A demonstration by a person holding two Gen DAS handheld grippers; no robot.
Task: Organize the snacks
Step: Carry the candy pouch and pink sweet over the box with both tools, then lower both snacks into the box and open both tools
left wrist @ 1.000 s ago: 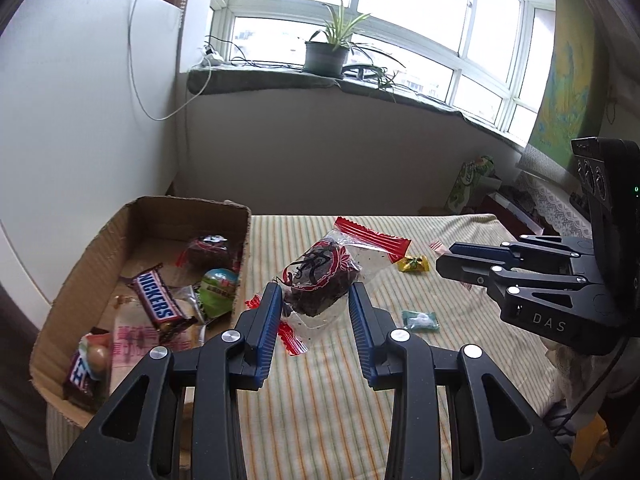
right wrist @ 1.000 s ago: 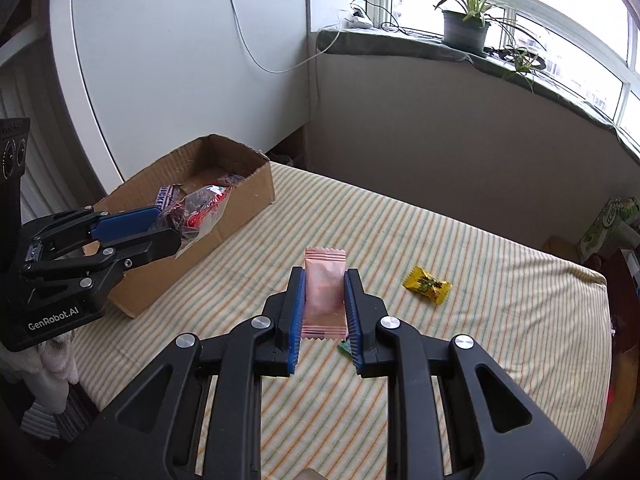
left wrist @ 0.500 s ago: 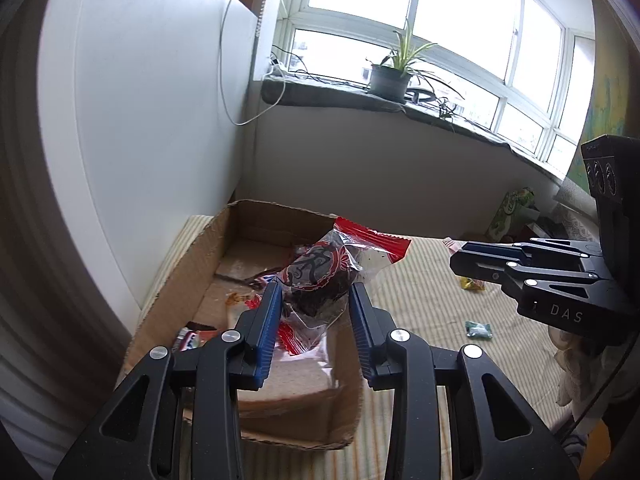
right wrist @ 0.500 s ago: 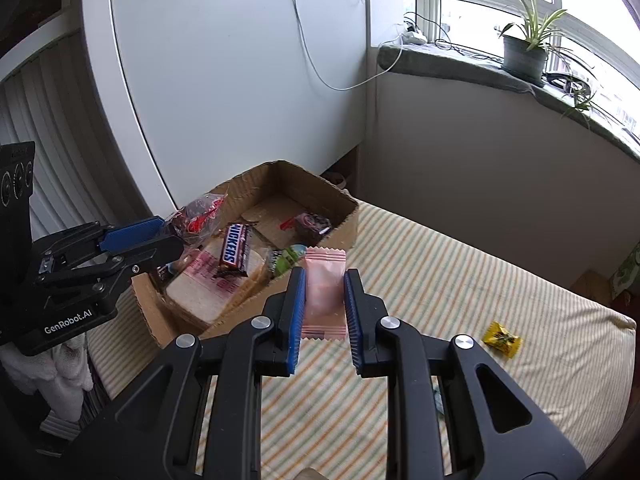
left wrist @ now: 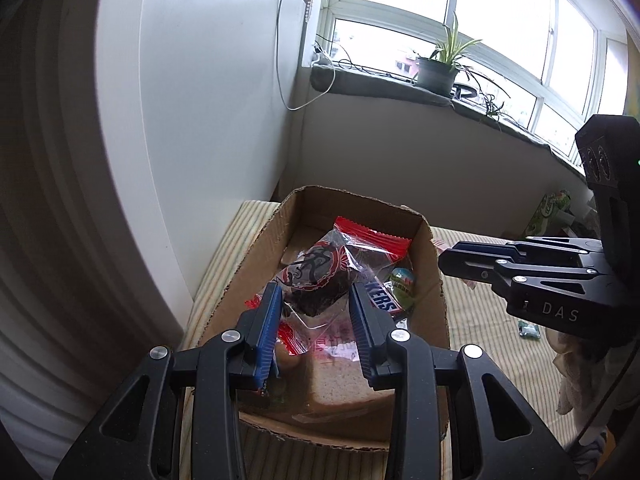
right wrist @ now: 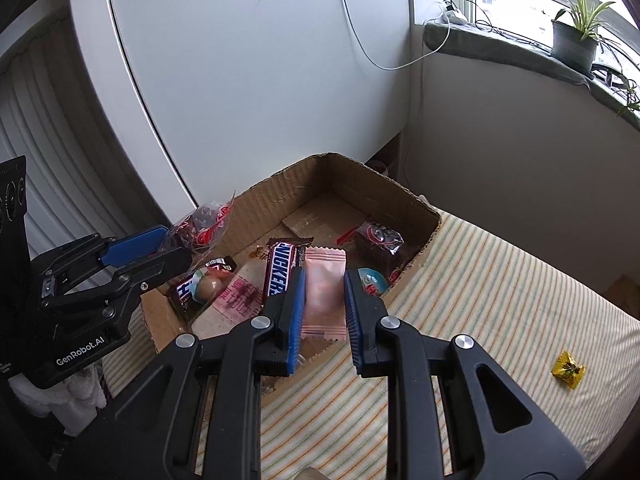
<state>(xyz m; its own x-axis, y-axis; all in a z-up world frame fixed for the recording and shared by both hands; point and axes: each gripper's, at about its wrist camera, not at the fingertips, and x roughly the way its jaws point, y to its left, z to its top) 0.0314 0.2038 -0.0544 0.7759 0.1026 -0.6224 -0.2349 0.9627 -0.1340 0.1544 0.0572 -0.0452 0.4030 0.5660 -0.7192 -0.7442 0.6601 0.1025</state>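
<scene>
the left gripper (left wrist: 316, 316) is clamped on a clear red-edged snack bag (left wrist: 320, 276) above the cardboard box (left wrist: 248, 264), ready to drop it in. the right gripper (right wrist: 323, 312), at its 3 o'clock, pinches a pink packet (right wrist: 323, 292) over the box's near rim for the same reason.

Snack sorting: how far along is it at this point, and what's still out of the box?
Done: the cardboard box already holds a Snickers bar, a dark wrapped cake and more. In hand: the left claw grips a clear-wrapped dark cake over the box; the right claw grips a pink packet at its near edge. Left: the yellow candy and a small green packet lie on the striped cloth.
</scene>
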